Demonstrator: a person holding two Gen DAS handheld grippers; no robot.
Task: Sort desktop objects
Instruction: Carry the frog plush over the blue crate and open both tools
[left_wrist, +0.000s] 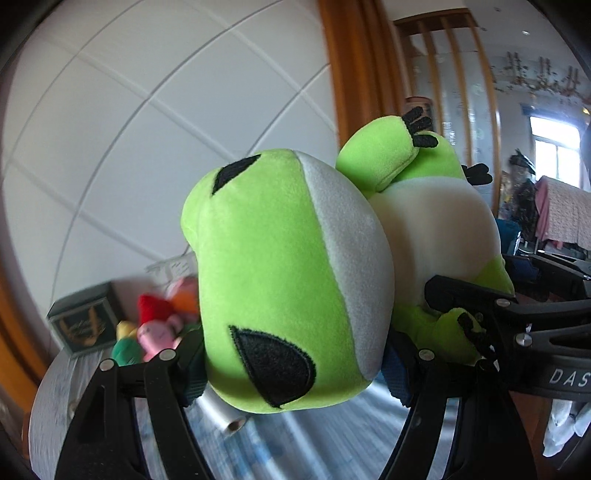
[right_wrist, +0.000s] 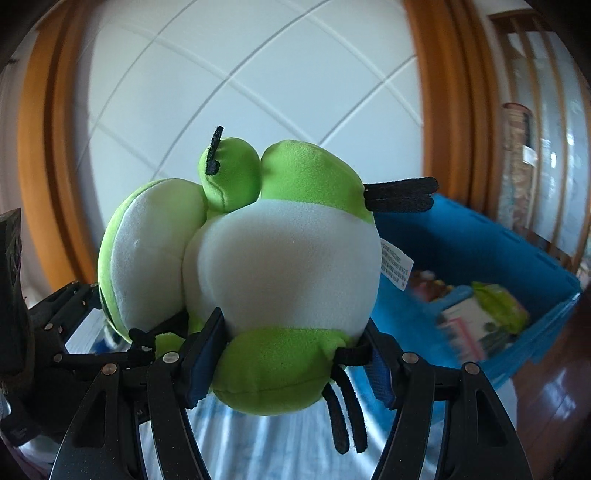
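Both grippers are clamped on the same frog (left_wrist: 280, 266) plush: the left gripper (left_wrist: 291, 369) squeezes its head, the right gripper (right_wrist: 286, 363) pinches its rear end. The frog is up in the air, clear of the table (left_wrist: 325, 435), with the blue bin (right_wrist: 480, 254) behind it to the right.

Risk as I see it: it's soft and squishy, so if the two hands drift apart or twist differently, one end could pop out and flop.

The frog's lime green with a white belly, black eye patches, black toes, and a small label.
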